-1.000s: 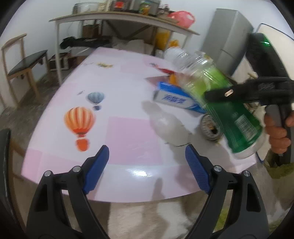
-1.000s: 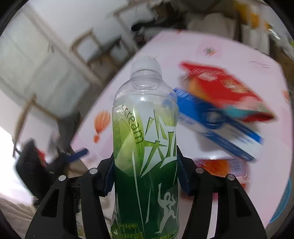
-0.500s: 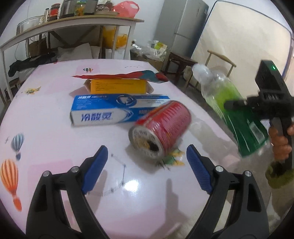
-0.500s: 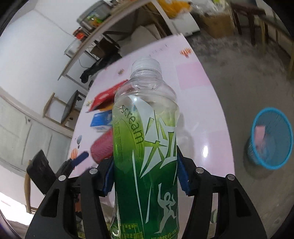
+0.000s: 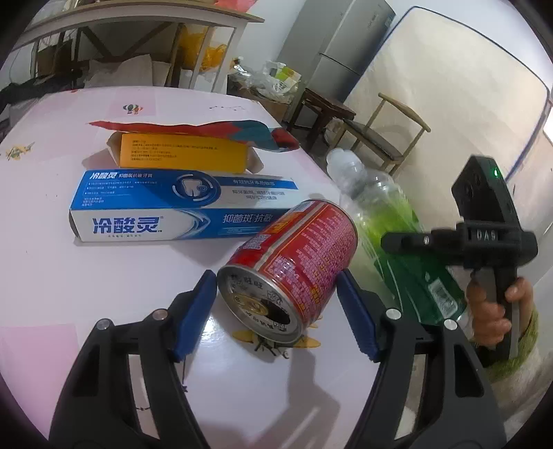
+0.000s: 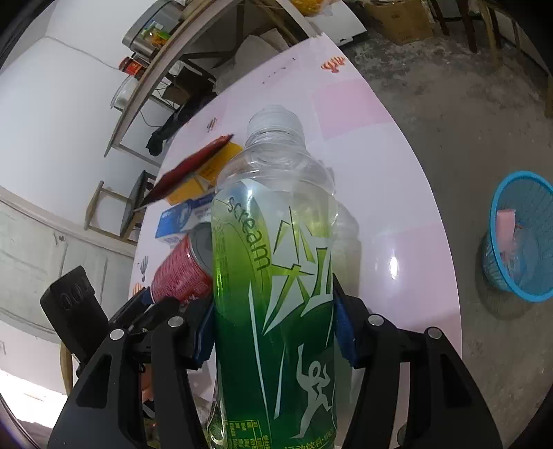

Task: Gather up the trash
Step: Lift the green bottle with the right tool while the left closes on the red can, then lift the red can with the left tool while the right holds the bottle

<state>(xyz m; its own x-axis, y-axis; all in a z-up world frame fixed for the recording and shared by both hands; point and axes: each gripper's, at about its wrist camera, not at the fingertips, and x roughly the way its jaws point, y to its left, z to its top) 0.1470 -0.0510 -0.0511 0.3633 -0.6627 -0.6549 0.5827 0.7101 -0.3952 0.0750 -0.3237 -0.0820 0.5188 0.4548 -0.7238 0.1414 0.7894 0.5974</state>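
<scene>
The right gripper (image 6: 273, 328) grips the green bottle (image 6: 273, 276), bound for the blue basket (image 6: 518, 241). The left gripper's (image 5: 276, 307) fingers have just been closing around the red can (image 5: 293, 266) lying on the counter (image 5: 52, 283), not yet clamped; next, squeeze and lift.

Black plastic left gripper (image 5: 276, 311) and right gripper (image 6: 273, 331), blue pads (image 5: 356, 321), silver screws; green fuzzy sleeve (image 5: 518, 349) behind.

Grey fridge (image 5: 340, 45), wooden chair (image 5: 383, 134), cluttered shelf table (image 5: 145, 20), concrete floor (image 6: 466, 114)
</scene>
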